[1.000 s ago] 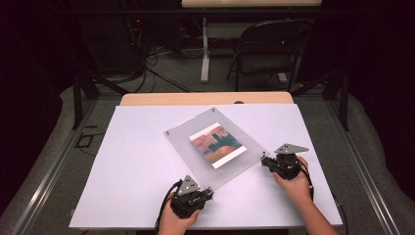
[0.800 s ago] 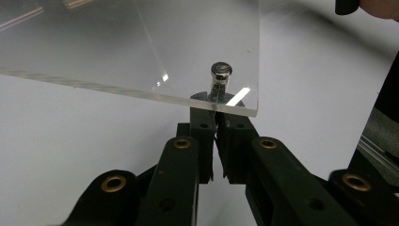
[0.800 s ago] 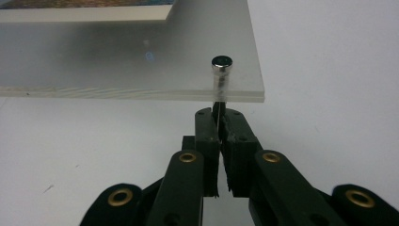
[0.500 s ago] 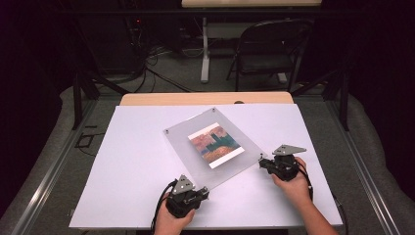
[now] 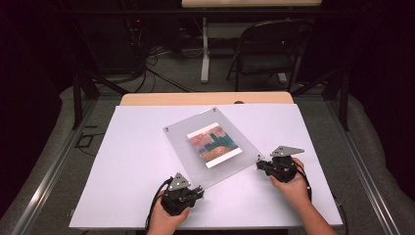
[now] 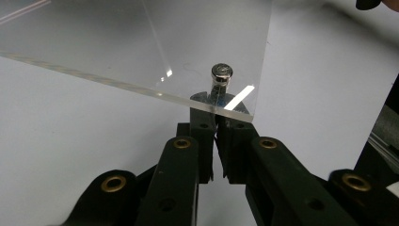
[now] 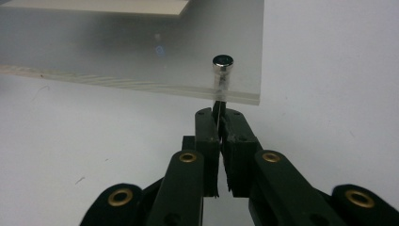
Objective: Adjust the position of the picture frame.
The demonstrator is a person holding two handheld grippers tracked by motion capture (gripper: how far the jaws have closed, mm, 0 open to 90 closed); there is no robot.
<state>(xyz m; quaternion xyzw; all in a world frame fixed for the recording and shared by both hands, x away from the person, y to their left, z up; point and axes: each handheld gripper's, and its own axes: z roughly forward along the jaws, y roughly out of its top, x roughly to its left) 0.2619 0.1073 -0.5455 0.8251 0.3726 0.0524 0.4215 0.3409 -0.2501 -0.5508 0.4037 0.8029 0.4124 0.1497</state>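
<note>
— Acrylic frame (image 5: pixel 214 147), clear, with a coloured print (image 5: pixel 214 145) sandwiched inside: where is it entered?

— It is listed flat on the white table (image 5: pixel 127 161), turned at a slant, near the middle and somewhat toward the person's side. Metal standoff pins are noted at its corners.

— Left gripper (image 5: pixel 195 190): how is it posed?

— It is held low at the frame's near corner, jaws brought together. In the left gripper view the tips are seen slipped under the clear edge, just below a standoff (image 6: pixel 221 74). Whether the pin is pinched cannot be told.

— And the right gripper (image 5: pixel 260 165)?

— It is rested at the frame's right corner, wrist laid on the table, jaws closed. In the right gripper view the tips are met just beneath that corner's standoff (image 7: pixel 222 63).

— Edges and room?

— Bare table is recorded left of the frame and along the far side. The near edge is taken up by both hands.
</note>
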